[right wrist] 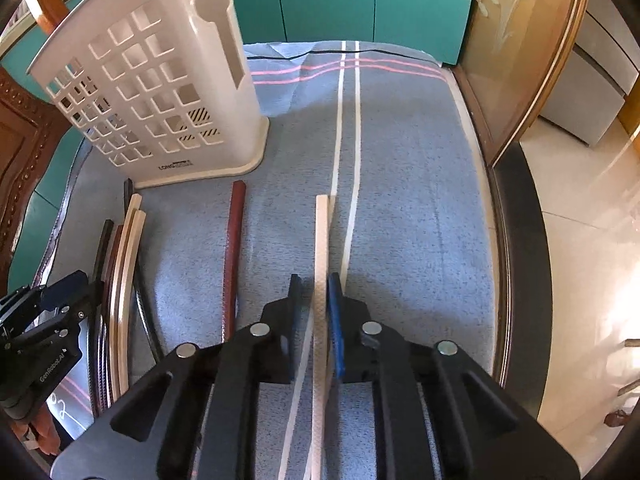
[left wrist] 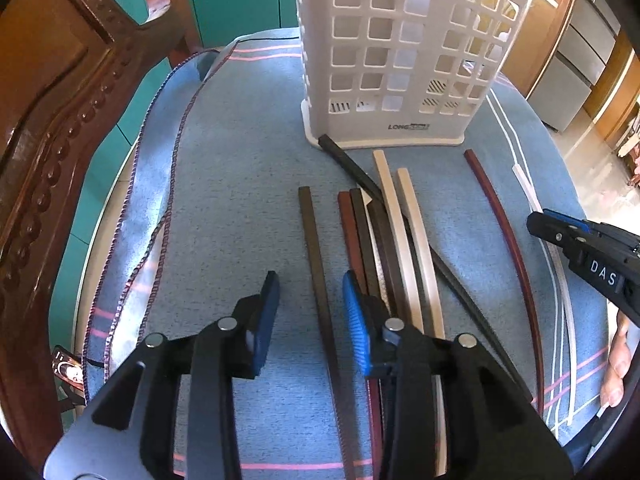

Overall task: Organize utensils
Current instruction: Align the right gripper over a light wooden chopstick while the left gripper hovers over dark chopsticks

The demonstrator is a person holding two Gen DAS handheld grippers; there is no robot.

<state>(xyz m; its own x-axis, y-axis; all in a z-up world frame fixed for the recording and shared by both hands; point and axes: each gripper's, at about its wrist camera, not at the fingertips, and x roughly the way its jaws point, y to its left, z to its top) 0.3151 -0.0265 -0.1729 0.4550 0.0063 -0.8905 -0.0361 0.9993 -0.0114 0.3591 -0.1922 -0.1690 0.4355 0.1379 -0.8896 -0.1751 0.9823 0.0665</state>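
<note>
Chopsticks lie on the blue cloth [left wrist: 240, 160] before the white utensil basket [left wrist: 396, 60]. Right gripper [right wrist: 316, 312] pinches a cream chopstick [right wrist: 322, 240]; left gripper [left wrist: 310, 304], spread wide, straddles a dark brown chopstick [left wrist: 316, 272].

blue striped cloth [left wrist: 240, 152], carved wood chair [left wrist: 52, 128], teal cabinet [right wrist: 340, 0]

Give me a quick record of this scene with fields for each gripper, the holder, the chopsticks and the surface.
left gripper: open, straddling a dark brown chopstick lying on the cloth
right gripper: jaws close around a cream chopstick; grip not certain
holder: white perforated utensil holder, upright, looks empty
loose chopsticks: bundle of dark and cream ones; a reddish chopstick apart from it
surface: blue cloth with pink and white stripes
</note>
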